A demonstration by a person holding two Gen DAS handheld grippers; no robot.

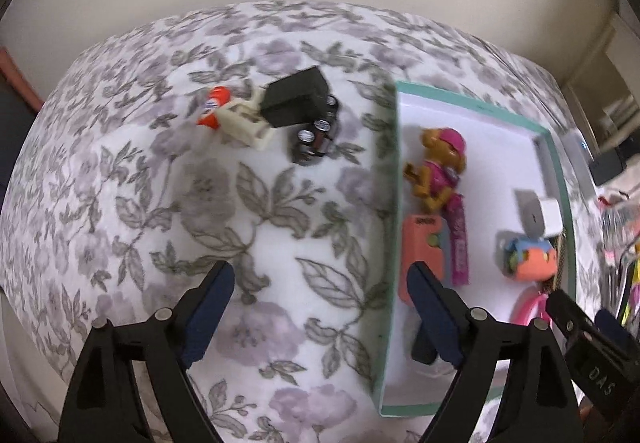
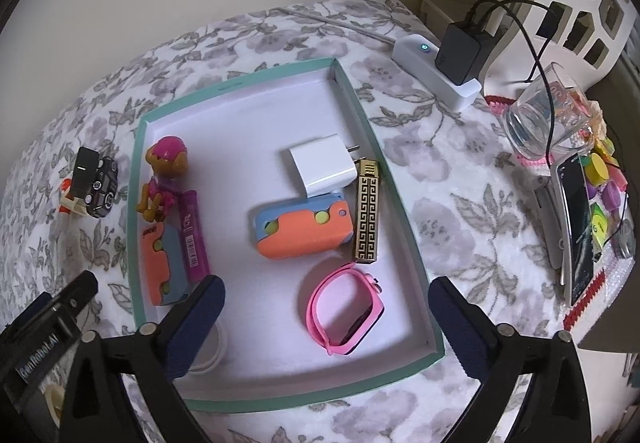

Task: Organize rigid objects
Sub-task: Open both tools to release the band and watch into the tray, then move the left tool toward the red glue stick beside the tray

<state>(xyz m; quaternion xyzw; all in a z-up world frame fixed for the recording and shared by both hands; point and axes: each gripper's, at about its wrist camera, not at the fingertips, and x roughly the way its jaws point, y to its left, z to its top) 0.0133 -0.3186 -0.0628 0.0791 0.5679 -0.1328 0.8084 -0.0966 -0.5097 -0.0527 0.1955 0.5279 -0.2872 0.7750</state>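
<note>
Soft, even indoor light fills both views, moderately bright, with no hard glare. In the left wrist view motion blur smears the floral cloth (image 1: 256,203) and the toys, and the teal box (image 1: 394,203) wall casts a broad grey shadow toward 9 o'clock. The right wrist view is sharper; the drinking glass (image 2: 540,115) shows faint reflections at 2 o'clock. Fisheye bending curves everything, and black vignette fills the corners of both pictures.

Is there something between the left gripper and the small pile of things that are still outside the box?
Nothing visible does. Between the open left gripper and the pile, the toy car with the black block on it, lies only bare flowered cloth. The box stands off to the right of that path.
</note>
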